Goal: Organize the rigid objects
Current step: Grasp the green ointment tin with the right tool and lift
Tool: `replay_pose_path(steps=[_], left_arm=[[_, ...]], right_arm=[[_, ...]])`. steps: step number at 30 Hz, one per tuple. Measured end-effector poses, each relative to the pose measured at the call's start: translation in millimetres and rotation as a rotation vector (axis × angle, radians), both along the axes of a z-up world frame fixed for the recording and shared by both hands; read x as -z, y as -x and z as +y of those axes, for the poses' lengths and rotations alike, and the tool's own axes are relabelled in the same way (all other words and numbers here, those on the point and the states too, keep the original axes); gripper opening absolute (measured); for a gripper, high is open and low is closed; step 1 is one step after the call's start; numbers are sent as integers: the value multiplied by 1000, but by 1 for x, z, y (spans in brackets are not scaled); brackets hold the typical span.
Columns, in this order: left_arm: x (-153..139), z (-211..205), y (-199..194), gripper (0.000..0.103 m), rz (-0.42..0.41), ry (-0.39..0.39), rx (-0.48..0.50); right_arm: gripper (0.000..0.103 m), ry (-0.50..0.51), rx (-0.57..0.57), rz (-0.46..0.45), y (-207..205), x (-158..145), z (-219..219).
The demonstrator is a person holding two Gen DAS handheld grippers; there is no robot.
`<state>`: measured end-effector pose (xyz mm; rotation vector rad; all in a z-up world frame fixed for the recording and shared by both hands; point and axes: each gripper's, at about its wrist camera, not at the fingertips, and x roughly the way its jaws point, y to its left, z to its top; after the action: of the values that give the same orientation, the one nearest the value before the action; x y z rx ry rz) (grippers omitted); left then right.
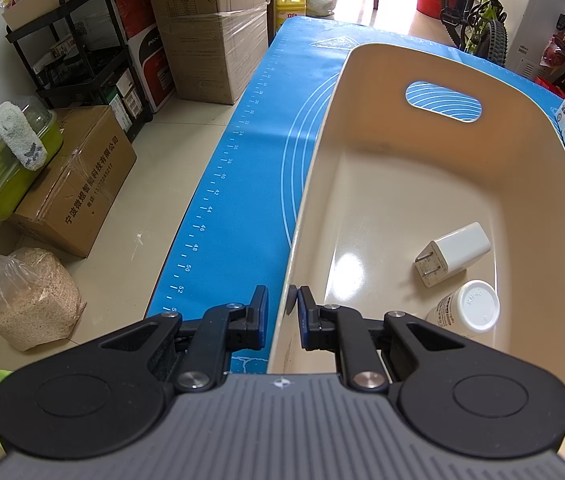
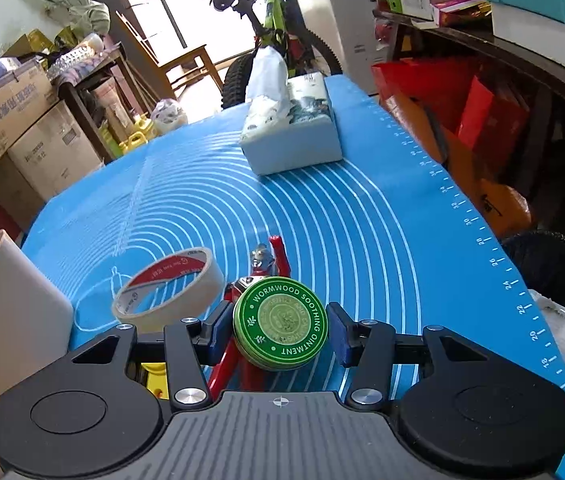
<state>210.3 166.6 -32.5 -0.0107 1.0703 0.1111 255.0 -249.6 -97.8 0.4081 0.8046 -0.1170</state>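
Only the left view shows the left gripper (image 1: 282,312) clamping the bin (image 1: 362,184); the right gripper (image 2: 278,330) straddles the tin (image 2: 280,328), unpinched, on the blue mat (image 2: 322,208).

Two wrist fisheyes, each looking forward and down along its own fingers, close over the blue mat (image 2: 322,216).

Left view: sits just behind the left gripper (image 1: 282,312), steeply tilted, very near the beige bin (image 1: 362,208) whose near wall runs between the fingers; floor and boxes at left. Right view: behind the right gripper (image 2: 280,330), shallower tilt, looks across the mat toward the bicycle (image 2: 278,28). Shared: the mat, the tissue pack (image 2: 302,128), the bicycle, and probably the bin, a beige wall at the right view's left edge.
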Motion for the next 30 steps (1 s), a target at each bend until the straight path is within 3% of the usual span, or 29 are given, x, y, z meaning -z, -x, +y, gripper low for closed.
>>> replay_pose_path(steps=[10,24,30], left_arm=[[0,0,0,19,0,0,0],[0,0,0,19,0,0,0],[-1,0,0,19,1,1,0]], right_arm=[[55,45,-49,-31,8,-35,22],[55,44,-298,-196,7,-103,131],[55,23,-392,-200,6,-113,172]])
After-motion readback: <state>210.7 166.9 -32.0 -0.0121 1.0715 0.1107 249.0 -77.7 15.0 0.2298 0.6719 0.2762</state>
